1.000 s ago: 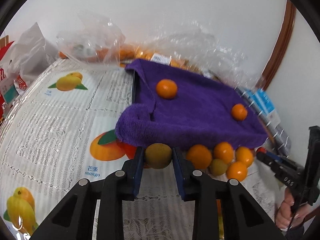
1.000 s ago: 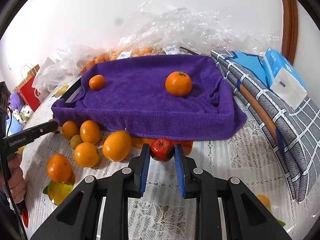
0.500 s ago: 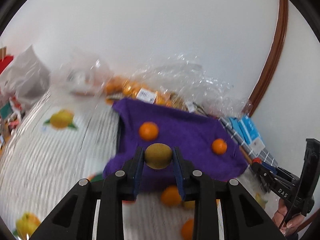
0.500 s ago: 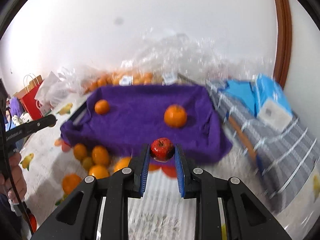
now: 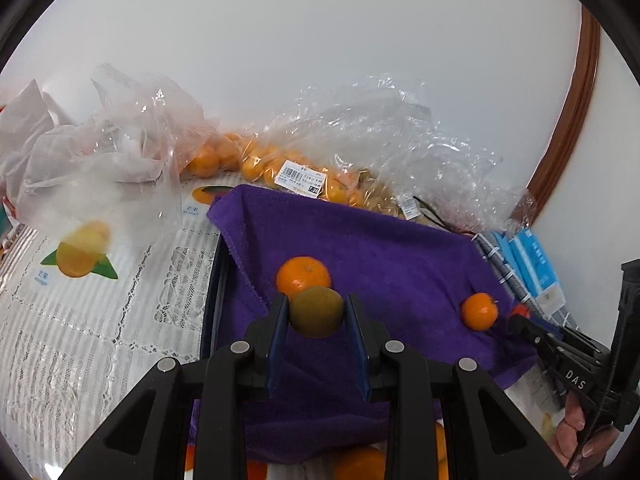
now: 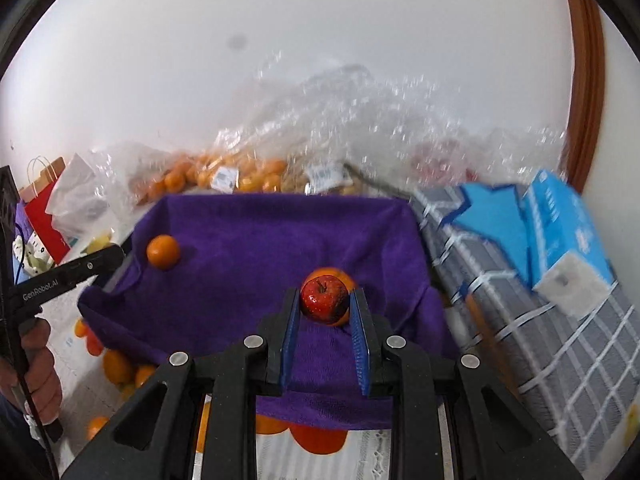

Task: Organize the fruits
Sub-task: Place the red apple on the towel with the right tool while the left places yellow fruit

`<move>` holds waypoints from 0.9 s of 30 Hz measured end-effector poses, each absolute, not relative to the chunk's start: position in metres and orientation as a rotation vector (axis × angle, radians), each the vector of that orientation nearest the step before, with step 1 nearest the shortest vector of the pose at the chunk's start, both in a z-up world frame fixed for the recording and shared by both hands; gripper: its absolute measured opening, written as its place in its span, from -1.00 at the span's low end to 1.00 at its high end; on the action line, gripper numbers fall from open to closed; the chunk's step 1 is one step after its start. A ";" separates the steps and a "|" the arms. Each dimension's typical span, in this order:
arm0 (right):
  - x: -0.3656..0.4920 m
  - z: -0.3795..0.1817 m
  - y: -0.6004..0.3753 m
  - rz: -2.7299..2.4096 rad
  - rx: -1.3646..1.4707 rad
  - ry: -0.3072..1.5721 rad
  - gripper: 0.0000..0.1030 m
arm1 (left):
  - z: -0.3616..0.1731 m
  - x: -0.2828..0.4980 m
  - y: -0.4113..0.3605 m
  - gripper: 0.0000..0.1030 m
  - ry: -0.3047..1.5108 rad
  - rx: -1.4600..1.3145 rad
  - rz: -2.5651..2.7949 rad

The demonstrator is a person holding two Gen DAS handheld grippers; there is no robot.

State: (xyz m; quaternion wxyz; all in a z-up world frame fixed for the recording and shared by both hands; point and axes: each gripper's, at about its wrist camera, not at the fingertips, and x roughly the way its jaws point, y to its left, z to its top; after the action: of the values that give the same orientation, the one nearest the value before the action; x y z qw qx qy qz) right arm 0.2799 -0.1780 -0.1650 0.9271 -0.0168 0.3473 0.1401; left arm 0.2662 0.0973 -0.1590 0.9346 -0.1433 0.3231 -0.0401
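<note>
A: Where are the fruits?
B: A brownish-green fruit (image 5: 316, 311) sits clamped in the left gripper (image 5: 316, 314) over the purple towel (image 5: 384, 256); the right gripper (image 6: 325, 305) grasps a red apple (image 6: 324, 299).
A: And around them?
B: Two oranges (image 5: 303, 274) lie on the towel; more lie on the worktop (image 5: 80, 332) at its near edge.

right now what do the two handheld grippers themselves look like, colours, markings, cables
Both the left gripper and the right gripper have matte black angular frames with silver round bolt heads and blue ribbed pads lining two parallel fingers. Seen from the side, the right one's body carries white "DAS" lettering, the left one's reads "GenRobot.AI". A thin black cable runs down beside the left handle.
</note>
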 end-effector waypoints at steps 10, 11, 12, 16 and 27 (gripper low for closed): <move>0.291 -0.184 -0.179 0.273 -0.039 0.764 -0.52 | -0.174 0.276 0.101 -0.47 0.689 -0.314 -0.050; 0.292 -0.186 -0.179 0.272 -0.036 0.773 -0.52 | -0.174 0.277 0.101 -0.47 0.691 -0.313 -0.047; 0.293 -0.187 -0.179 0.273 -0.033 0.780 -0.52 | -0.175 0.277 0.100 -0.47 0.693 -0.306 -0.042; 0.292 -0.190 -0.179 0.270 -0.035 0.775 -0.52 | -0.177 0.277 0.094 -0.47 0.702 -0.272 -0.029; 0.293 -0.192 -0.173 0.260 -0.064 0.772 -0.09 | -0.179 0.280 0.095 -0.47 0.719 -0.266 -0.016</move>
State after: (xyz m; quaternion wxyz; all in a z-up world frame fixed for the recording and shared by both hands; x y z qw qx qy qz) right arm 0.2926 -0.1731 -0.1923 0.9176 -0.0312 0.3755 0.1263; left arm 0.2800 0.0951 -0.1792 0.9274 -0.1299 0.3508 -0.0079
